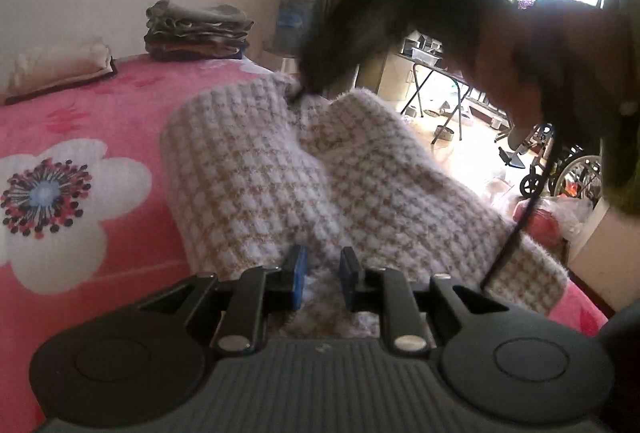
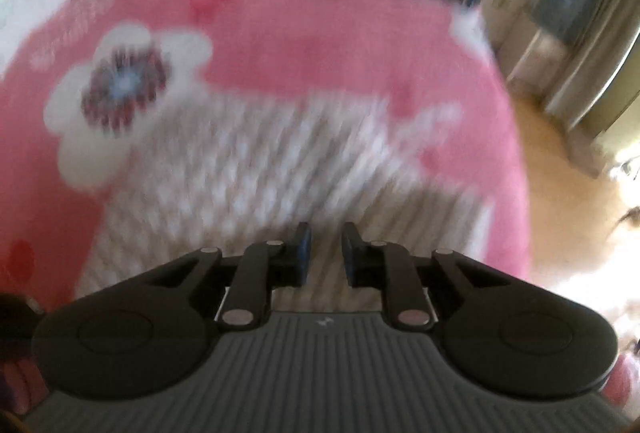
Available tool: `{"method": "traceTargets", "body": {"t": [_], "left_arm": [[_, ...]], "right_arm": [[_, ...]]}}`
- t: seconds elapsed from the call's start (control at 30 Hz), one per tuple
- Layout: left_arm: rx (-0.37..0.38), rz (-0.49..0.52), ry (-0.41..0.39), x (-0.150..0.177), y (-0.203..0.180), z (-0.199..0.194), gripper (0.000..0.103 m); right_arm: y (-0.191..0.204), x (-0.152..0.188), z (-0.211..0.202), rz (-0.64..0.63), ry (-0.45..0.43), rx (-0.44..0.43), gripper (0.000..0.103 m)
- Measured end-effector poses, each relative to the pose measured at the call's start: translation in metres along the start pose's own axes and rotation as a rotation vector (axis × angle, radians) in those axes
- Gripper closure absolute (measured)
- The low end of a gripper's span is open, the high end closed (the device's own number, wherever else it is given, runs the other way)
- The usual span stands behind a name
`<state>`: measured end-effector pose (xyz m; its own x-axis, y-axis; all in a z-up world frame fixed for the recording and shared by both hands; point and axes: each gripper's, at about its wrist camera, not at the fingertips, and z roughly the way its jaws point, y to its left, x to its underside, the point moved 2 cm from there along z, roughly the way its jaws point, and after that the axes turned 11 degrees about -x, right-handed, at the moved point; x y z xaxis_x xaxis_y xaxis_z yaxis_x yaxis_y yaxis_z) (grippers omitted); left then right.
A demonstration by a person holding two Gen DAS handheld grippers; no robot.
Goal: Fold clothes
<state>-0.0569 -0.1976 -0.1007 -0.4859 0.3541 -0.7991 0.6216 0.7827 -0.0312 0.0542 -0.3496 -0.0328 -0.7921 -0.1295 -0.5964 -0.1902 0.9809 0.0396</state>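
Note:
A white and tan checked knit garment (image 1: pixel 304 169) lies on a pink flowered bed cover (image 1: pixel 88 137). My left gripper (image 1: pixel 323 279) sits low at its near edge with a narrow gap between the blue pads, and cloth lies between them. In the left wrist view my right gripper (image 1: pixel 320 73) shows as a dark blur at the garment's far edge, which stands lifted there. The right wrist view is blurred: the right gripper (image 2: pixel 325 255) hangs above the garment (image 2: pixel 280 169), jaws a little apart, with the cloth below them.
A stack of folded clothes (image 1: pixel 198 31) and a cream folded piece (image 1: pixel 60 67) lie at the bed's far side. The bed's right edge drops to a floor with a folding table (image 1: pixel 436 73) and a wheelchair (image 1: pixel 560 169).

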Motion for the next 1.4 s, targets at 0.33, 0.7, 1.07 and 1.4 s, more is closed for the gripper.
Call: {"method": "traceTargets", "body": {"t": [0.33, 0.7, 1.07, 1.4], "left_arm": [[-0.004, 0.011, -0.017, 0.003, -0.004, 0.001, 0.083], [-0.026, 0.008, -0.046, 0.010, -0.006, -0.003, 0.078], [-0.038, 0.009, -0.053, 0.011, -0.012, -0.009, 0.072], [-0.030, 0.007, -0.041, 0.008, -0.013, -0.010, 0.070]], "right_arm": [[-0.027, 0.010, 0.076, 0.157, 0.028, -0.056, 0.090], [0.033, -0.031, 0.021, -0.058, -0.088, -0.255, 0.090], [0.054, -0.037, 0.035, -0.116, -0.037, -0.172, 0.091], [0.040, -0.018, 0.057, -0.110, 0.009, -0.102, 0.090]]}}
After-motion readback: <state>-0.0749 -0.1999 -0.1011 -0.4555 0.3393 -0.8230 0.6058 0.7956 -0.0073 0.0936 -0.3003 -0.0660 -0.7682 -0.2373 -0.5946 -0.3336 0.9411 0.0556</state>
